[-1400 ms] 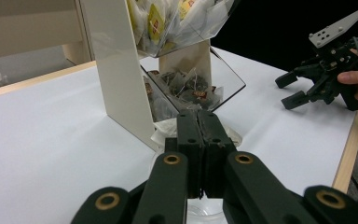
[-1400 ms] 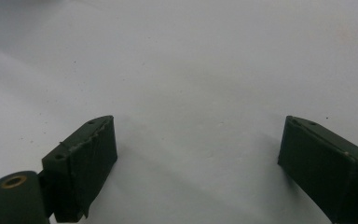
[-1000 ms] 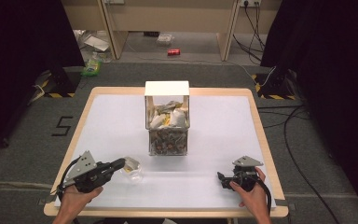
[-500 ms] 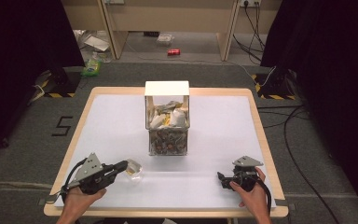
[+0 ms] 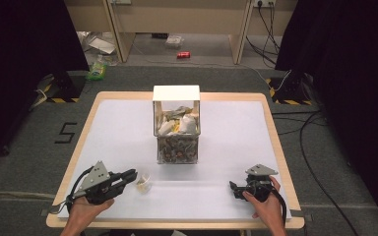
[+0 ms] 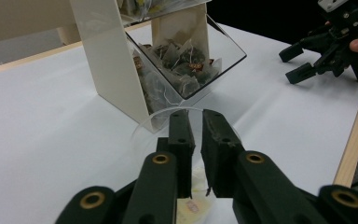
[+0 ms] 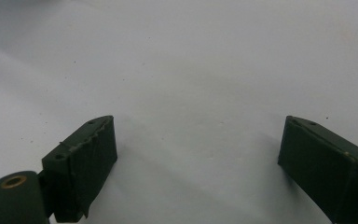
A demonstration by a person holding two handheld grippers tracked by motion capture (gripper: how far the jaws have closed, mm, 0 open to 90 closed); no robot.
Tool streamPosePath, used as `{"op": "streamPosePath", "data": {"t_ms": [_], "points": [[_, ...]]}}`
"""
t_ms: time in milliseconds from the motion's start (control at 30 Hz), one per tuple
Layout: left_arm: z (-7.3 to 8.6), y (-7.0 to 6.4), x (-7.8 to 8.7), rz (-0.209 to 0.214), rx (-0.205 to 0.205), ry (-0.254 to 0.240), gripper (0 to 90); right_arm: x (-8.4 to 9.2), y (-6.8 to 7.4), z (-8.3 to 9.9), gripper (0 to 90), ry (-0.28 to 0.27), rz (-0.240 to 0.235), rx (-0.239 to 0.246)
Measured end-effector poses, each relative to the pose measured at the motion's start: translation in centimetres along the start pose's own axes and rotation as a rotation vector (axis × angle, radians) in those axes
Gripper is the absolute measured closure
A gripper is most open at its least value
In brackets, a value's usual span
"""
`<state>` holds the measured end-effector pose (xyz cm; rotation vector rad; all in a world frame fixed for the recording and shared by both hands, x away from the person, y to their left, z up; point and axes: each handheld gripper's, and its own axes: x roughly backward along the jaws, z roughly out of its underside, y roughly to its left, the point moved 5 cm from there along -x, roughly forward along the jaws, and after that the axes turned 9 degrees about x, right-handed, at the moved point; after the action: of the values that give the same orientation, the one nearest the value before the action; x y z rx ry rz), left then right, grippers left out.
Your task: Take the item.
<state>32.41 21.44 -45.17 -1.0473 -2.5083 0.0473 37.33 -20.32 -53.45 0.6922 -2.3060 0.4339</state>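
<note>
My left gripper (image 5: 132,174) rests near the table's front left corner, its tips over a small clear cup (image 5: 143,184). In the left gripper view its jaws (image 6: 198,116) stand a narrow gap apart above the cup's rim (image 6: 142,128); they have just been opening, and nothing is pressed between the pads. A yellowish tea bag (image 6: 193,205) lies in the cup below them. My right gripper (image 5: 232,189) sits at the front right, wide open (image 7: 198,140) over the bare white table top, holding nothing.
A clear dispenser box (image 5: 176,130) with a white top stands at the table's middle, filled with tea bags (image 6: 182,60). The right gripper (image 6: 298,63) shows far off in the left gripper view. The wooden table edge (image 5: 280,147) frames the white surface. Cables and litter lie on the floor beyond.
</note>
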Motion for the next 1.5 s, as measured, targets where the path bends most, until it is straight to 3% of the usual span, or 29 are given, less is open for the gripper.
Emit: {"op": "streamPosePath", "data": {"t_ms": [133, 233, 467, 600, 700, 800, 900, 1200, 1500], "points": [[-0.3, 0.0, 0.1, 0.008, 0.019, -0.019, 74.2, 0.0, 0.0, 0.0, 11.9, 0.000, 0.000, 0.000], [-0.4, 0.2, 0.0, 0.000, 0.028, -0.016, 63.1, 0.0, 0.0, 0.0, 11.8, 0.000, 0.000, -0.001], [-0.4, 0.3, -0.1, -0.005, 0.056, -0.008, 50.8, 0.0, 0.0, 0.0, 11.8, 0.000, 0.000, 0.000], [-0.6, 0.6, -0.1, -0.014, 0.105, -0.010, 38.8, 0.0, 0.0, 0.0, 11.8, 0.000, 0.000, -0.001], [-0.9, 0.9, -0.2, 0.007, 0.151, -0.007, 28.7, 0.0, 0.0, 0.0, 11.8, 0.000, 0.000, -0.001], [-1.0, 1.2, -0.2, 0.021, 0.162, -0.013, 22.3, 0.0, 0.0, 0.0, 11.8, 0.000, 0.000, -0.001], [-1.2, 1.5, -0.1, 0.004, 0.176, -0.012, 14.6, 0.0, 0.0, 0.0, 11.8, 0.000, -0.001, 0.000], [-2.1, 2.9, 0.6, -0.035, 0.191, -0.048, 14.3, 0.0, 0.0, 0.0, 11.6, 0.001, -0.001, -0.002], [-2.7, 5.1, 0.8, -0.085, 0.201, -0.060, 14.7, 0.0, 0.0, 0.0, 11.6, 0.001, -0.001, -0.002]]}}
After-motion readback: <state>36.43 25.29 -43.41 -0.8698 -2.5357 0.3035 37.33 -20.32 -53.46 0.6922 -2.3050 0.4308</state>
